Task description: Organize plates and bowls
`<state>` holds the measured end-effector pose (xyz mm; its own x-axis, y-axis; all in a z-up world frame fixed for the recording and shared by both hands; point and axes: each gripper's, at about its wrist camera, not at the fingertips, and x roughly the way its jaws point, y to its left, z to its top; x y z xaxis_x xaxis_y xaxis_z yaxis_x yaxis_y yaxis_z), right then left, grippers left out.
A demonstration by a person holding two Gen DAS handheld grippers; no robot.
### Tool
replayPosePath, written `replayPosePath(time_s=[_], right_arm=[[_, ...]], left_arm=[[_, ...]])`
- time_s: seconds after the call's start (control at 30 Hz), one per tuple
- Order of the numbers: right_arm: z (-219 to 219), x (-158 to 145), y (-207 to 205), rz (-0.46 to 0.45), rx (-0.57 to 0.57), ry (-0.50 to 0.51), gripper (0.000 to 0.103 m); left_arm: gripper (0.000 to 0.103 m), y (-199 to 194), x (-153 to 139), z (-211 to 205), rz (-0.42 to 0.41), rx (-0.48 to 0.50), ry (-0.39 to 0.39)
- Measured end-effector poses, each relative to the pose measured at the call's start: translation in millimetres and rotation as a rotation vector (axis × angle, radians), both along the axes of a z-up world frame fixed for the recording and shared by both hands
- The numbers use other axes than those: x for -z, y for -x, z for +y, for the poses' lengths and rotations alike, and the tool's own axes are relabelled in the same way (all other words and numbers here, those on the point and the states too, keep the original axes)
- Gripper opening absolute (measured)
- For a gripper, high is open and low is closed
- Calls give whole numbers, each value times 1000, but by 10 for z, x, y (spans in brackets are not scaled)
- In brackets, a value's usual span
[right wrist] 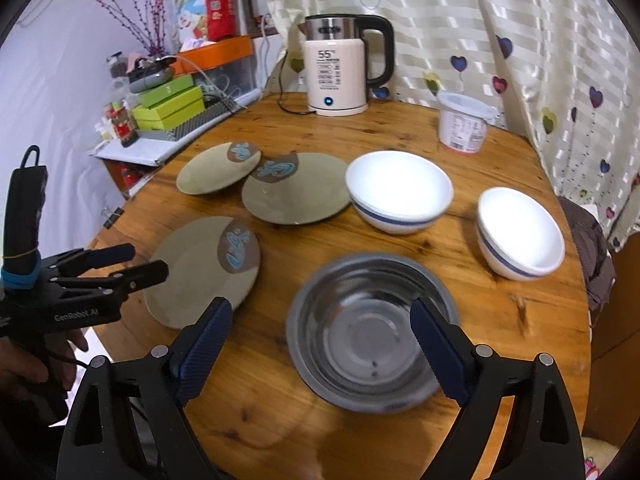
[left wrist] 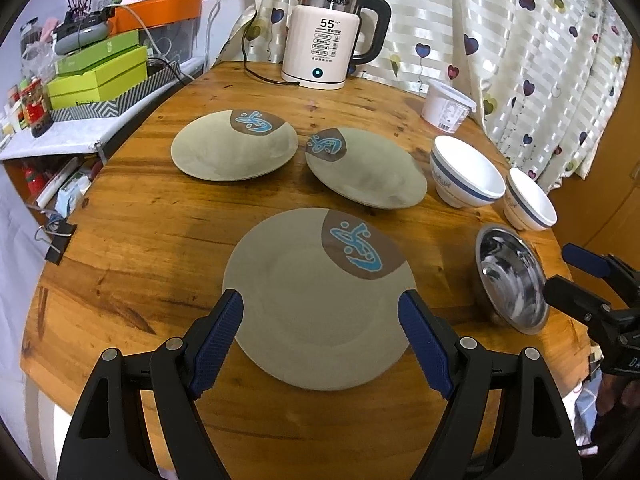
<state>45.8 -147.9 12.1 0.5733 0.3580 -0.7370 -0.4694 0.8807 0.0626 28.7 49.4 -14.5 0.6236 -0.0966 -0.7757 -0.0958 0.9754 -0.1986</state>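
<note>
wood, warm and knotty, is making up the round tabletop [left wrist: 132, 248] everything is sitting on. starting at the left, the left gripper [left wrist: 320, 304] is hovering with its blue-padded fingers [left wrist: 218, 338] spread wide, gripping nothing, framing the near edge of the closest grey-green round plate with a brown patch and a blue squiggle [left wrist: 312, 304], which is lying flat just in front of it. beyond that one, a second matching plate at the far left [left wrist: 232, 148] is lying flat, and a third matching plate [left wrist: 366, 170] is sitting just right of it; in the right wrist view their rims are seeming to overlap, while the left wrist view is showing a small gap, so i cannot tell whether they are touching. behind them a cream electric kettle with a black handle [left wrist: 324, 56] is standing at the back of the table.

moving right, a large white ceramic bowl with a blue band [right wrist: 398, 192] is sitting just beside the third plate, a white plastic tub [right wrist: 464, 120] is standing behind it, and a smaller white bowl with a blue band [right wrist: 518, 232] is sitting apart near the right edge. nearest, a shiny steel bowl [right wrist: 368, 332] is resting upright on the wood, and the right gripper [right wrist: 322, 328] is hanging over its near side, fingers [right wrist: 440, 356] standing wide and holding nothing.
</note>
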Motion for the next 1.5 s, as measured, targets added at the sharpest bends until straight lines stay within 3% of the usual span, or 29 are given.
replayPosePath(time_s=[0.43,0.57,0.8,1.17,1.27,1.5], right_arm=[[488,-86,-251,10,-127,-27,91],[604,-108,-343,10,-145,-31,91],[748,-192,-568,18,-155,-52,91],[1086,-272,-853,-8,-193,-7,90],[1173,-260,-954,7,-199,-5,76],[1347,-241,-1224,66,-197,-20,72]], left_arm=[[80,-155,14,209,-15,-28,5],[68,-204,8,285,-18,-42,-7],[68,-289,-20,476,-32,-80,-5],[68,-463,-29,807,-43,-152,20],[68,-511,-15,895,-46,-166,33],[65,-639,17,1132,-54,-206,56]])
